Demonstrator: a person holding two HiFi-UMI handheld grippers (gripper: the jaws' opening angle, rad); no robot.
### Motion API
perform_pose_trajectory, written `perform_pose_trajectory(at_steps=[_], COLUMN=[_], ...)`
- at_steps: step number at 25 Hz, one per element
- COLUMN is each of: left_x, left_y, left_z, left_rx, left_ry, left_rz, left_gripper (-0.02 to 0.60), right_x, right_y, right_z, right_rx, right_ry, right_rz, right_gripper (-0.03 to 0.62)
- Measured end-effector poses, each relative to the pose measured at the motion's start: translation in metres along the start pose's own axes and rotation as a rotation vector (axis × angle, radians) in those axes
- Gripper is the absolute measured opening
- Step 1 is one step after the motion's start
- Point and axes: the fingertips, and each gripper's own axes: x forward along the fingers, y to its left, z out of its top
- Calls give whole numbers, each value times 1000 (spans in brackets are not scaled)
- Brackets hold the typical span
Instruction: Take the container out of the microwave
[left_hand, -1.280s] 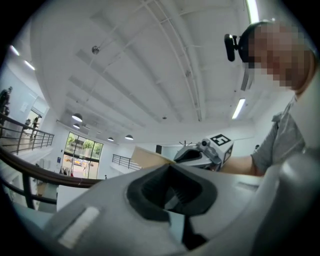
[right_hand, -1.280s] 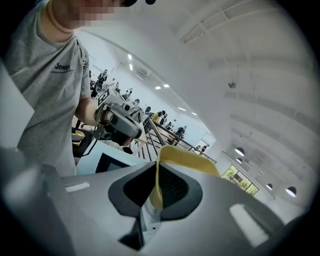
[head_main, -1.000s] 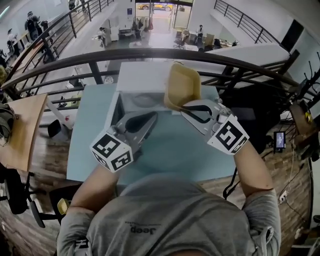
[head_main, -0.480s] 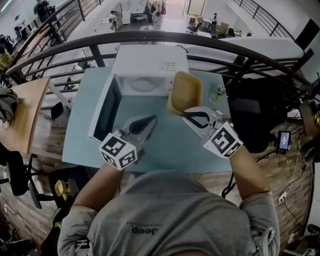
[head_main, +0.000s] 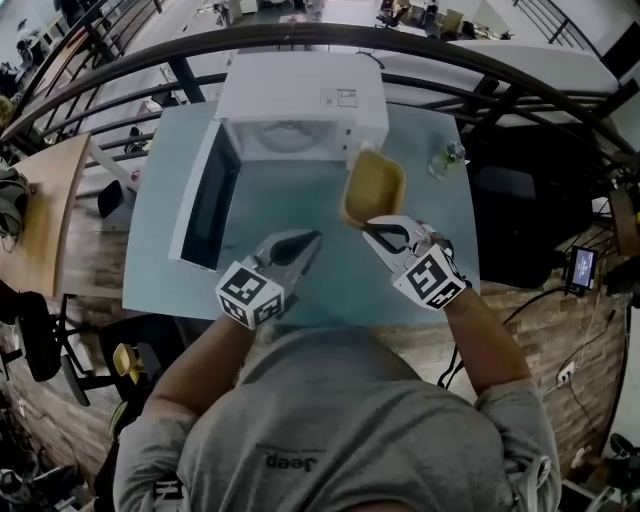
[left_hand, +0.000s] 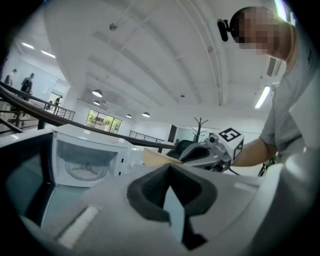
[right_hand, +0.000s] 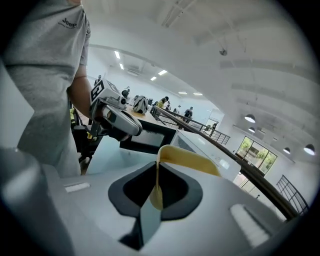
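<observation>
Both grippers have dropped toward the table (head_main: 330, 285) since a second ago. Right gripper (head_main: 367, 227) clamps the container (head_main: 375, 185) by its rim. It's out of the microwave (head_main: 300, 95), tilted, possibly not touching down yet. Left gripper (head_main: 308, 239) is closed and empty. Remaining: set it down. Open door (head_main: 205, 200) and bottle (head_main: 447, 158) sit clear.

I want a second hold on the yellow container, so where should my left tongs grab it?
Probably the thin left rim wall of the container, coming from the left with the left tongs. Its top is open, so a wall slips between the jaws, and the right tongs pinch the near rim.
</observation>
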Motion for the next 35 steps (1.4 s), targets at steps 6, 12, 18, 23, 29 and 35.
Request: perform_pose_trajectory(at_steps=[6, 12, 18, 23, 29, 35], left_x=[8, 14, 17, 15, 7, 1], left_y=[9, 13, 17, 15, 16, 16], left_z=[-35, -69, -93, -110, -132, -135], left_rx=[-24, -47, -60, -79, -82, -92], left_ry=[48, 103, 129, 160, 195, 204], left_rz=[-2, -3, 1, 1, -1, 9], left_gripper=[28, 29, 29, 29, 29, 29], right_x=[28, 51, 69, 84, 104, 116], right_y=[19, 37, 52, 70, 90, 106], right_z=[-41, -78, -109, -129, -152, -171], right_rx=[32, 56, 70, 86, 89, 75], right_ry=[49, 94, 133, 161, 193, 224], right_rz=[17, 33, 44, 62, 74, 87], right_gripper=[20, 20, 20, 20, 20, 20])
